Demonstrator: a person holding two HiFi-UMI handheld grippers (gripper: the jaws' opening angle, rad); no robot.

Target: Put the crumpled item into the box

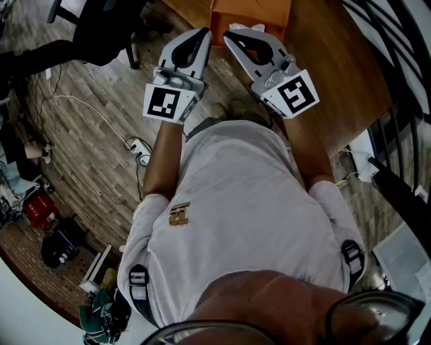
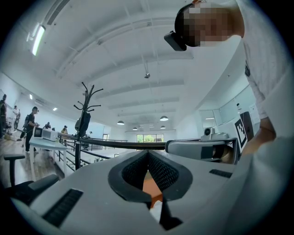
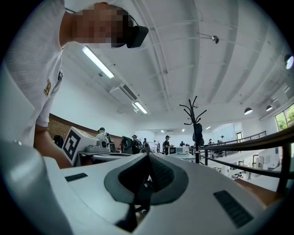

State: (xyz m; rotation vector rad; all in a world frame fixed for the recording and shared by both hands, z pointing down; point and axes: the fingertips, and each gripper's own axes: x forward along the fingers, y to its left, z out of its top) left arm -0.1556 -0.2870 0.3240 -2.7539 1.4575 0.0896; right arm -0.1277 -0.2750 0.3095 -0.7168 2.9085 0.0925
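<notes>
Wooden desk (image 1: 323, 54) viewed from above, orange box (image 1: 249, 10) set near its left edge, left gripper (image 1: 204, 32) and right gripper (image 1: 229, 35) held side by side before the box, both closed and empty, white crumpled item (image 2: 156, 210) glimpsed just beside the box.

orange box (image 1: 250, 12) on wooden table (image 1: 337, 81)

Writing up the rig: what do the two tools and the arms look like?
The left tool and right tool are light grey, with dark ribbed pads and a white cube bearing black square markers. No cables show. The person wears a white short-sleeved shirt.
</notes>
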